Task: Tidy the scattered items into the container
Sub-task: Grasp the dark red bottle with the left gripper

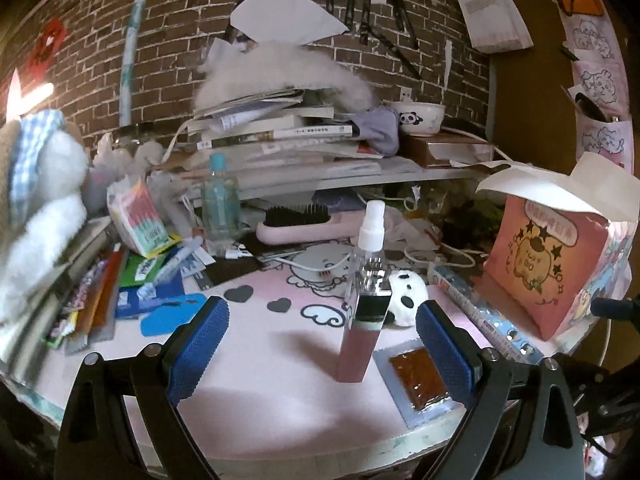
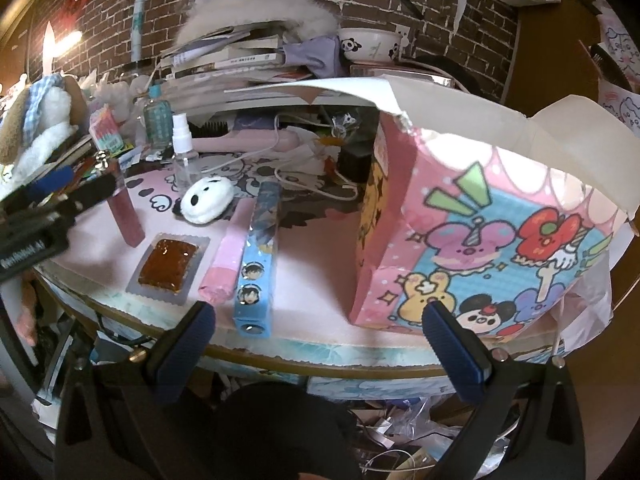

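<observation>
Two handheld grippers hover over a cluttered pink desk mat point(image 1: 256, 364). From its wrist view, the left gripper point(image 1: 320, 344) is level and low over the mat's front edge, pointing toward the brick wall; its blue-padded fingers point(image 1: 198, 350) are spread wide and hold nothing. Between them, touching neither, stands an upright rectangular pink bottle point(image 1: 362, 332) with a dark cap, its long axis vertical. Just behind it stands a clear spray bottle point(image 1: 370, 240), also upright, with a small panda plush point(image 1: 406, 296) beside its base. A flat sauce packet point(image 1: 418, 378) with brown filling lies on the mat just inside the right-hand finger, its long side running away from the camera. The right gripper point(image 2: 320, 346) hangs off the desk's front edge, angled slightly downward, its fingers point(image 2: 186, 352) likewise wide apart and empty. Ahead of it a long blue box point(image 2: 258, 256) printed with cartoon faces lies flat, its long axis pointing away toward the wall, with a pink wrapped bar point(image 2: 228, 260) lying alongside and touching it. The container, a pink cartoon paper bag point(image 2: 480, 224), stands upright at the mat's right side with its white top flaps open, near the right finger. The left gripper shows at the left edge of that view, beside the pink bottle.
</observation>
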A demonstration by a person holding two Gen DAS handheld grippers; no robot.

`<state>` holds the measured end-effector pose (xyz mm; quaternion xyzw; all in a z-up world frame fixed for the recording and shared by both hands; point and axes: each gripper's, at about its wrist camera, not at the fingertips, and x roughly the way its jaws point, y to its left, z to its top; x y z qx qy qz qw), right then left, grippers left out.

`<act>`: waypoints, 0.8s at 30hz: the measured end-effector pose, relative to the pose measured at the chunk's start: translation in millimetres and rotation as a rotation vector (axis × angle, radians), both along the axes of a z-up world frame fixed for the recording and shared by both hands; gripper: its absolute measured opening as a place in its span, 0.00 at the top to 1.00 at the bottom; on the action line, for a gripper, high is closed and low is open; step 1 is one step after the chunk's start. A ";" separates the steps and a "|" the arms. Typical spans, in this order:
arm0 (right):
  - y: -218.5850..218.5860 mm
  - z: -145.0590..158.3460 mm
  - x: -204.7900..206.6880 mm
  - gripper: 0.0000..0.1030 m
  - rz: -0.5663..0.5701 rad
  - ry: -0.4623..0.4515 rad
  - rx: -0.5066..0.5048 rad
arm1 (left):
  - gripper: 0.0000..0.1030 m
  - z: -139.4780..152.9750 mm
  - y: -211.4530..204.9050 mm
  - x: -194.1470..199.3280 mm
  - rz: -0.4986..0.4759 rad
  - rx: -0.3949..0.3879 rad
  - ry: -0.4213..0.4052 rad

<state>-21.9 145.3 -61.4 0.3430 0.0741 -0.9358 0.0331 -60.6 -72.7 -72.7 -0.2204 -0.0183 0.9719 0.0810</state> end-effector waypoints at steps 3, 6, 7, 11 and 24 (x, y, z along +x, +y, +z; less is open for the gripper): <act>0.4 -0.5 -0.9 0.00 0.000 -0.003 -0.002 | 0.09 -8.1 1.0 -2.5 -0.007 0.017 -0.006; 0.4 -1.5 -1.4 0.00 0.000 -0.006 -0.004 | 0.09 -14.9 1.9 -4.1 -0.005 0.032 -0.012; 0.2 -1.9 -1.6 0.00 0.000 -0.007 -0.004 | 0.10 -16.6 2.2 -4.1 -0.006 0.041 -0.009; 0.1 -3.2 -1.9 0.00 0.001 -0.010 -0.005 | 0.23 -20.7 3.6 -7.4 -0.013 0.055 -0.022; 0.1 -3.4 -2.5 0.00 0.002 -0.013 -0.006 | 0.60 -27.5 8.0 -11.1 -0.022 0.044 -0.061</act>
